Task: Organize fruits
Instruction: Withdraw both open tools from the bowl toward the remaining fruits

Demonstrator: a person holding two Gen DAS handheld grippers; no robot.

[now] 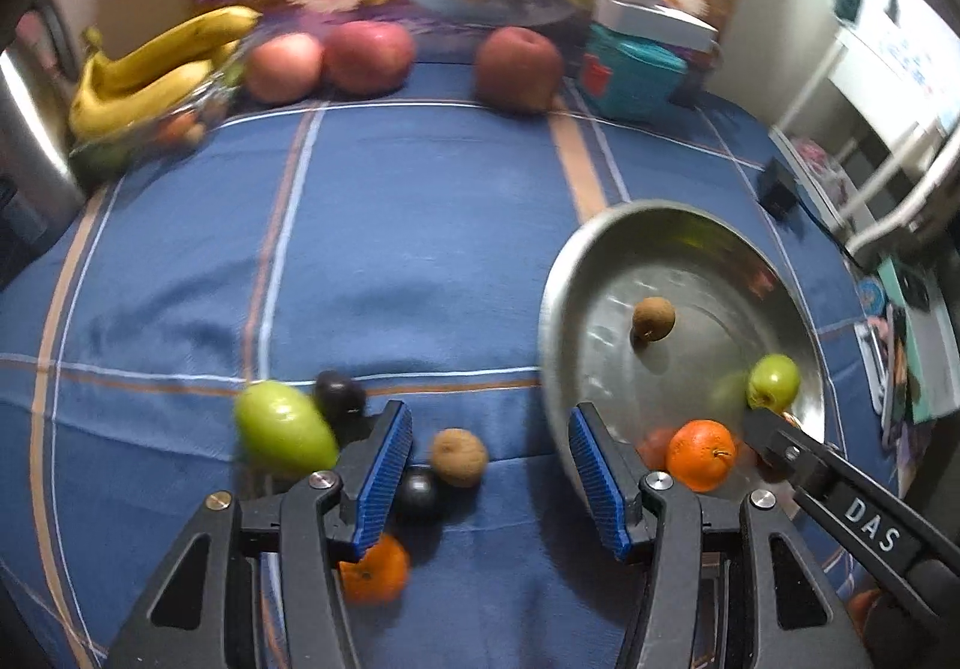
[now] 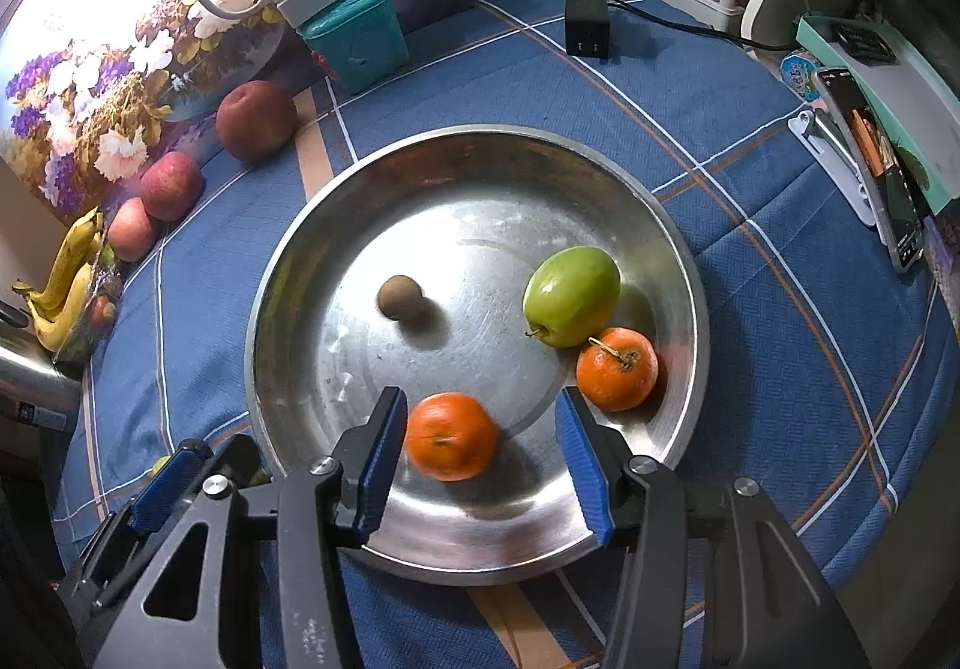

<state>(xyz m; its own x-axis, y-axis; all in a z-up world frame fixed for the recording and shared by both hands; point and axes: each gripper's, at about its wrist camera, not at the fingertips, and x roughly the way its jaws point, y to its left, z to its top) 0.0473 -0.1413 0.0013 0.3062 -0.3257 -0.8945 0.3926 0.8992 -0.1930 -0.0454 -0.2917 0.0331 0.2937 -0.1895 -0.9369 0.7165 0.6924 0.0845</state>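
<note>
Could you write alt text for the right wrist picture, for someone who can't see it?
An open right hand-held gripper hovers over a round metal bowl on a blue plaid tablecloth, an orange lying between its blue fingers. The bowl also holds a green apple, a second orange and a small brown fruit.

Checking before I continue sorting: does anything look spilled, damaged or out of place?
Nothing spilled or damaged. Loose fruit lies on the blue plaid tablecloth outside the round steel tray: a green apple, brown kiwi and orange mandarin.

Blue plaid tablecloth (image 2: 750, 141); silver bowl (image 2: 372, 201); blue-padded tongs (image 2: 480, 465).
</note>
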